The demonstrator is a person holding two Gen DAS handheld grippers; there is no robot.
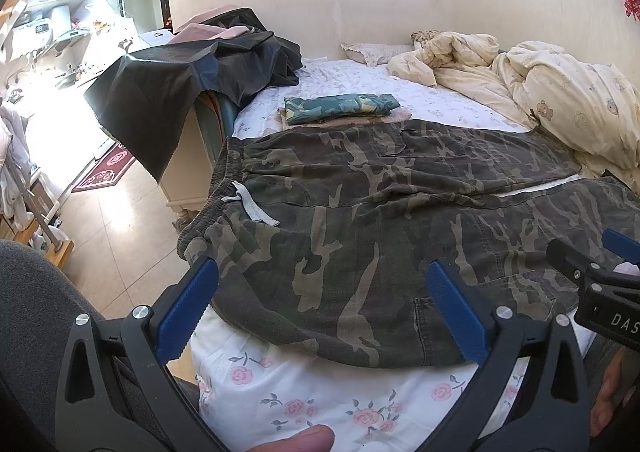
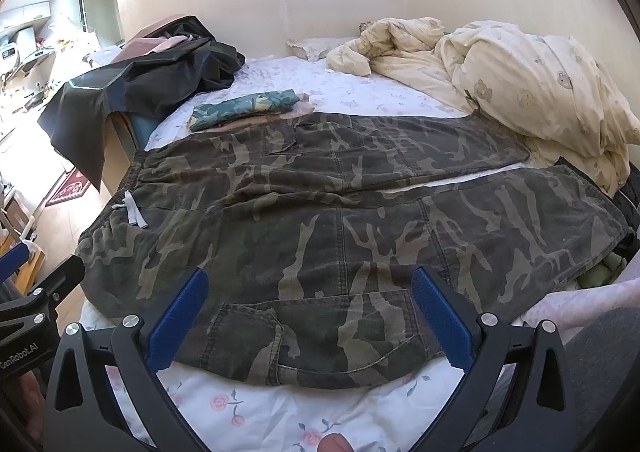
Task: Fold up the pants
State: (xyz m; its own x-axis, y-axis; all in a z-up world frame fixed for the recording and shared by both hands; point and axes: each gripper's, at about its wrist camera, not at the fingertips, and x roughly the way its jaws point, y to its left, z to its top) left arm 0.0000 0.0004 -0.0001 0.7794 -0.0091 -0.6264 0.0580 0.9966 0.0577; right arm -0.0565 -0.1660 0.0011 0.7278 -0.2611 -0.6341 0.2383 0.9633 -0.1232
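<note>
Floral sheet (image 1: 320, 392) under camo pants (image 1: 380, 212); bed (image 1: 360, 92), maybe kitchen beyond.

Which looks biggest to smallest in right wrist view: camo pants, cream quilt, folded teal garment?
1. camo pants, though nearest the camera
2. cream quilt
3. folded teal garment

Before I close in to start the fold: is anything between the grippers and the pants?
Nothing visible. Both the left gripper and the right gripper hang open at the near edge of the pants, which lie flat on the bed. A folded cloth lies beyond them.
</note>
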